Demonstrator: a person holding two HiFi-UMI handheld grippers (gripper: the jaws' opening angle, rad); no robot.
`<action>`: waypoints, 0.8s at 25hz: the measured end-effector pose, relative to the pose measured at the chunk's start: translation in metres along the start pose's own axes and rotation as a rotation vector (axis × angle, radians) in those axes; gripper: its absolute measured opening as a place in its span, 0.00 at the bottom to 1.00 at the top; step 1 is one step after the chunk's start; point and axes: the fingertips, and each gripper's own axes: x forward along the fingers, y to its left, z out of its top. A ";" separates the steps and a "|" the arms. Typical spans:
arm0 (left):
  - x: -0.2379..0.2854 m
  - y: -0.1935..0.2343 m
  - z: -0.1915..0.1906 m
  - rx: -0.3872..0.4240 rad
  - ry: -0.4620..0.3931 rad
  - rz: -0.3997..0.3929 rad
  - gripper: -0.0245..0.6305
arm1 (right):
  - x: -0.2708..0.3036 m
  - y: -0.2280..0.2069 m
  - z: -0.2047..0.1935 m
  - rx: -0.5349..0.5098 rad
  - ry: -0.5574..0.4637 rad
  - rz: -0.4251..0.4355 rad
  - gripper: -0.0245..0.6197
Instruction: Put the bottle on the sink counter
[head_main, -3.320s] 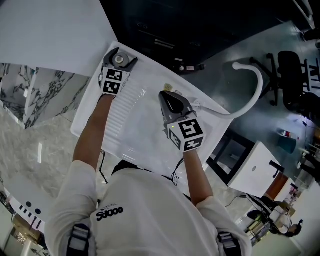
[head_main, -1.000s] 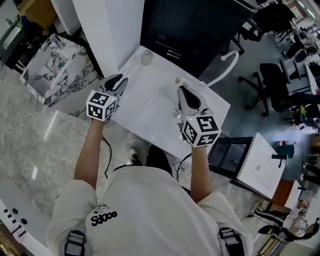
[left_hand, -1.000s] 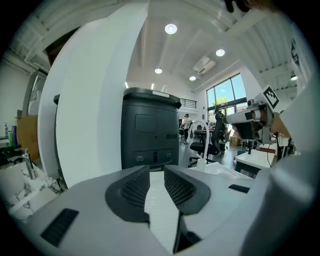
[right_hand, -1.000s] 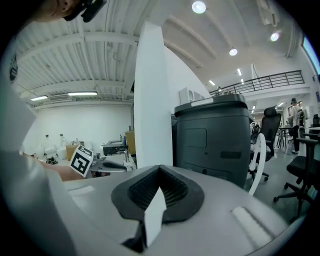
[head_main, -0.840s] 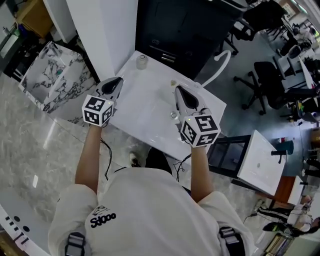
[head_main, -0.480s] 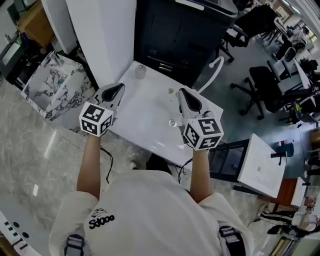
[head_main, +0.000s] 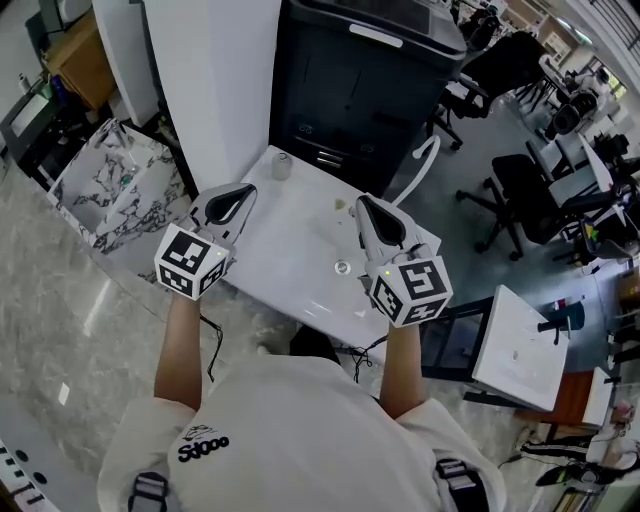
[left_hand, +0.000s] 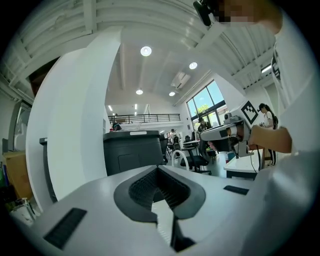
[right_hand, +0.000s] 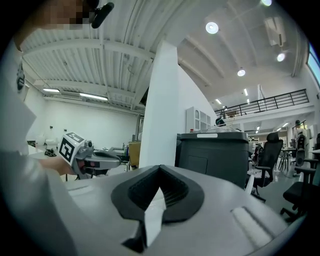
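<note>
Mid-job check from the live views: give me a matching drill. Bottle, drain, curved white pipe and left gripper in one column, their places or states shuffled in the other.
Things:
1. bottle
2. drain
3. curved white pipe
4. left gripper

Places or states:
A. in the basin
B. at the far right corner of the sink counter
C. over the counter's left edge, jaws shut, empty
D. upright at the counter's far left corner

Pairs: 1-D, 2-A, 3-B, 4-C

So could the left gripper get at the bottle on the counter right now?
Probably yes: the bottle stands alone at the far corner of the counter, with nothing between it and the left gripper. Its jaws are shut, so they'd have to open first.
</note>
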 end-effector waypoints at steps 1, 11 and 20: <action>-0.002 -0.002 0.004 0.005 -0.006 -0.002 0.05 | -0.001 0.003 0.002 -0.002 -0.004 0.004 0.05; -0.012 -0.023 0.024 0.051 -0.027 -0.048 0.05 | -0.004 0.015 0.000 -0.029 0.018 0.021 0.05; -0.016 -0.024 0.014 0.048 -0.007 -0.059 0.05 | -0.004 0.020 -0.006 -0.031 0.033 0.012 0.05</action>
